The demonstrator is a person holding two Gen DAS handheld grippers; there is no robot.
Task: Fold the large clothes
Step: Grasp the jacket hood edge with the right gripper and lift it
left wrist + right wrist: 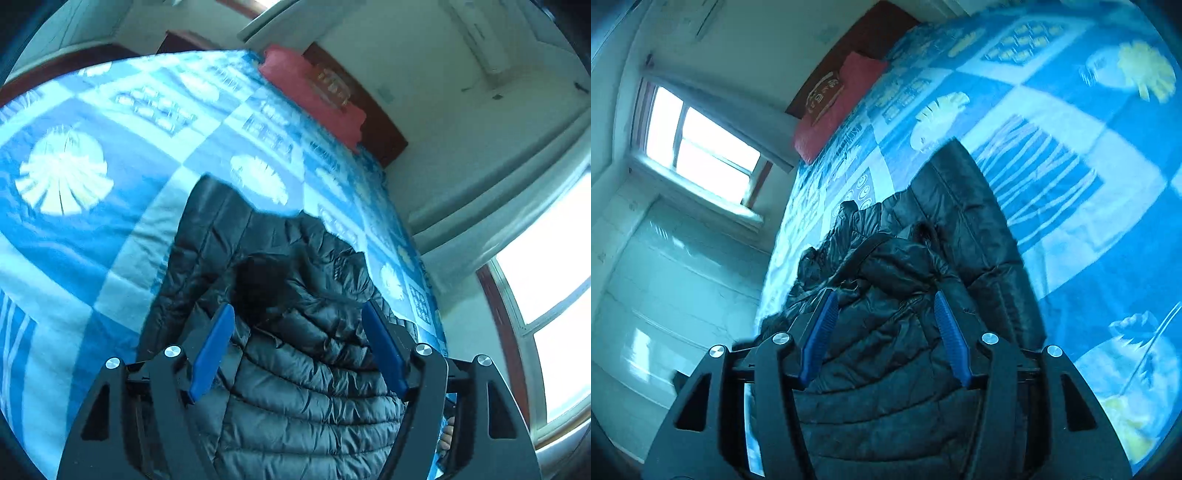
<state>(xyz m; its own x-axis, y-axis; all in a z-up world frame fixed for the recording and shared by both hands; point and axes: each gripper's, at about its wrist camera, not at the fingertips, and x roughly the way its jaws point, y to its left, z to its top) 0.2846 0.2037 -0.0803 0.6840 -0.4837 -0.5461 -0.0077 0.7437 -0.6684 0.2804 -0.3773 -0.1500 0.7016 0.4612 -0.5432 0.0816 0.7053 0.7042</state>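
A black quilted puffer jacket (295, 369) lies bunched on a bed with a blue patterned blanket (92, 166). My left gripper (298, 314) hovers just over the jacket, its blue pads wide apart and pressing on nothing; a dark furry patch of the jacket (262, 284) shows just ahead of it. In the right wrist view the same jacket (886, 332) fills the lower middle, one flat part (971, 221) stretching away over the blanket (1089, 184). My right gripper (884, 301) is open above the folds, with fabric below the gap and free of the pads.
A red pillow (314, 96) leans on the dark wooden headboard (384, 136) at the far end of the bed. A bright window (554, 280) is on the wall beside the bed. A hand (447, 435) shows behind the left gripper's frame.
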